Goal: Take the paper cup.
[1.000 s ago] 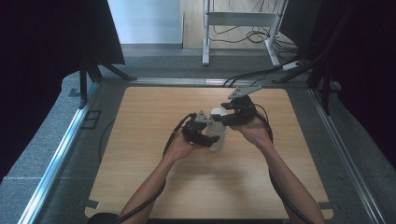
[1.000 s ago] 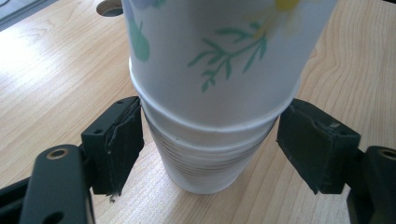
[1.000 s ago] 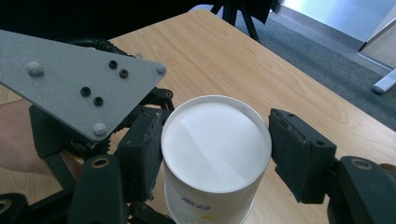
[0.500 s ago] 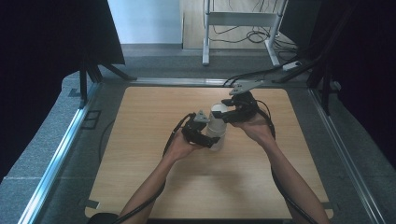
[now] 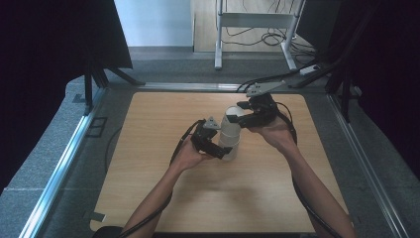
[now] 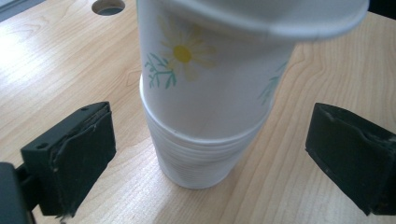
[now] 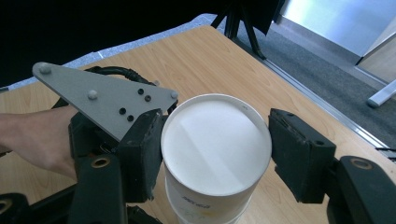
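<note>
Cup stack (image 5: 229,140) — mid-table, edges distant

Light wood-grain desk (image 5: 148,198), rounded corners, sitting on grey carpet floor (image 5: 44,163). Only item standing directly on it: an upside-down stack of white paper cups (image 5: 229,148), roughly mid-desk, slightly toward the far edge. In the left gripper view the stack's bottom rim sits flat on the wood. Round cable hole (image 6: 108,6) in the desk surface just beyond the stack. Cables trail over the desk's far edge behind the stack.
</note>
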`<state>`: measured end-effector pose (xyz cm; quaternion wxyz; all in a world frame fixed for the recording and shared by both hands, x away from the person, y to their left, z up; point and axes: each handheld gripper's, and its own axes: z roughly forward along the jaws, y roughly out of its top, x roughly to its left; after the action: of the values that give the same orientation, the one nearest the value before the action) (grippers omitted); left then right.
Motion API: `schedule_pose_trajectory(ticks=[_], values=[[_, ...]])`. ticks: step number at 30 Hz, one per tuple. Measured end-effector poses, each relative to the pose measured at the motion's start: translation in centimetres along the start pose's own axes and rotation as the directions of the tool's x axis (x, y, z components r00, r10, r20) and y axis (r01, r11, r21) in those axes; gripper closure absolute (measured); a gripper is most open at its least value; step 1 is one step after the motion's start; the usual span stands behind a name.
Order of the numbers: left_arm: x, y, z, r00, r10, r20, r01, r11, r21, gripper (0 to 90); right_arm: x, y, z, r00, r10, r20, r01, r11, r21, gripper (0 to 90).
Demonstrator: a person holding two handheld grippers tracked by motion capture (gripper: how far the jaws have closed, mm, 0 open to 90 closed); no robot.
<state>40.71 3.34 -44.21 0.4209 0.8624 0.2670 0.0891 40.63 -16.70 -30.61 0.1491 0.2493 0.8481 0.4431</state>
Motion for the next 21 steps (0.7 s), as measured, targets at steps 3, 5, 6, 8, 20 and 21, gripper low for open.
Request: schedule_pose_trajectory(ticks=[3, 5, 6, 8, 20, 21], values=[[-0.1, 0.0, -0.2, 0.9999, 0.011, 0.002, -0.011, 0.9999, 0.007, 1.1, 0.1, 0.2, -0.3, 1.0, -0.003, 0.002, 0.003, 1.0, 0.0, 37.1], [-0.2, -0.1, -0.3, 0.9998, 0.017, 0.008, -0.017, 0.9998, 0.008, 1.1, 0.2, 0.4, -0.7, 1.0, -0.006, 0.002, 0.006, 1.0, -0.003, 37.1], [-0.2, -0.1, -0.3, 0.9998, 0.017, 0.007, -0.017, 0.9998, 0.007, 1.1, 0.3, 0.6, -0.9, 1.0, -0.007, -0.001, 0.007, 1.0, -0.004, 37.1], [-0.3, -0.1, -0.5, 0.9997, 0.02, 0.011, -0.021, 0.9998, 0.006, 1.1, 0.5, 1.0, -1.4, 0.9999, -0.014, -0.002, 0.014, 1.0, -0.009, 37.1], [-0.6, -1.0, -1.7, 0.999, 0.037, 0.026, -0.038, 0.9991, 0.021, 1.2, 2.0, 1.6, -2.7, 0.9979, -0.049, -0.044, 0.048, 0.999, -0.004, 37.2], [-0.6, -1.1, -1.8, 0.9987, 0.042, 0.028, -0.042, 0.9988, 0.023, 1.4, 2.3, 1.6, -2.8, 0.9973, -0.051, -0.053, 0.051, 0.999, -0.004, 37.2]])
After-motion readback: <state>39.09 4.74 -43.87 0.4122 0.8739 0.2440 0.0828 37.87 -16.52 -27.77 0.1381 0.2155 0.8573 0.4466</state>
